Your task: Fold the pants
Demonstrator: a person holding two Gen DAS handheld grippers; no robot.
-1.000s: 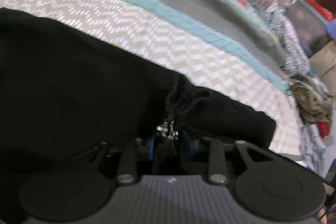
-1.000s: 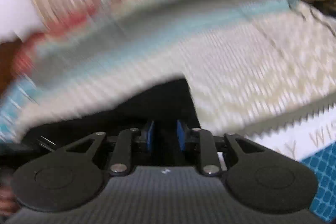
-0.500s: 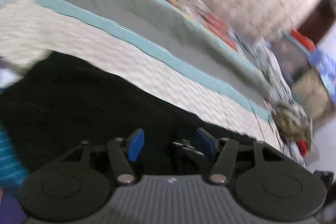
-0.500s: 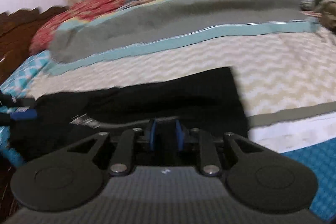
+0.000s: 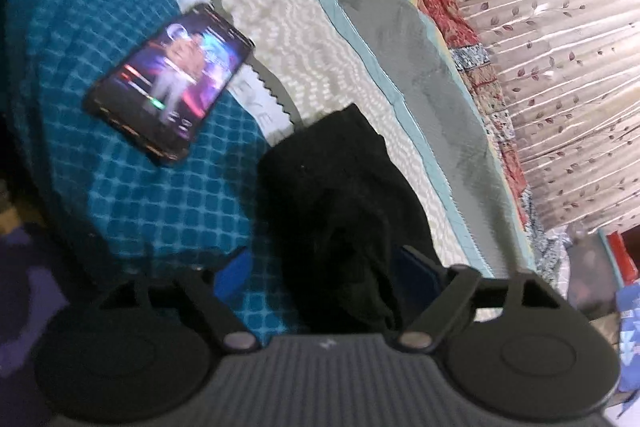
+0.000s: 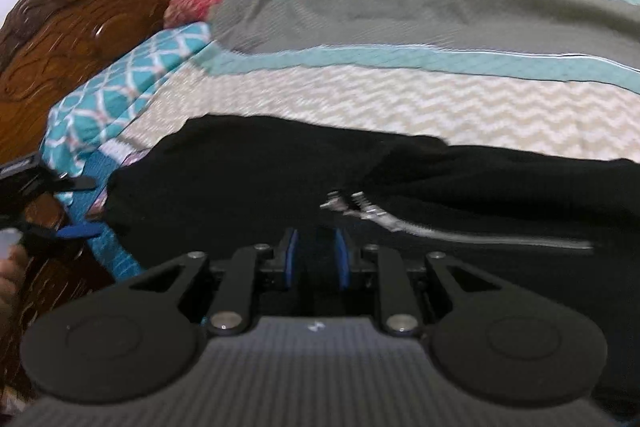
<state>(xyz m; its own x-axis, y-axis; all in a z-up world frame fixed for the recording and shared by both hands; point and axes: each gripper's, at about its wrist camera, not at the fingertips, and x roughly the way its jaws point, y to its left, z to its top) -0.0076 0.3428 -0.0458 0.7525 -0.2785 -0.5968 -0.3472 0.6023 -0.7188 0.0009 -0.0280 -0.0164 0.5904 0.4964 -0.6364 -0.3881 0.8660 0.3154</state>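
The black pants (image 6: 280,179) lie on the bed (image 6: 400,103), the right hand-held gripper (image 6: 314,259) pinches their cloth while the left hand-held gripper (image 5: 324,275) is opening around the end at 6 o'clock, so an uneven pull may undo the fold.

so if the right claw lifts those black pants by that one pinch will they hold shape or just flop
Probably flop. The pants lie bunched and creased on the bed, so the cloth looks soft and would likely drape from the right claw. The zipper may stiffen that seam slightly. They seem light, yet could drag across the textured cover rather than slide.
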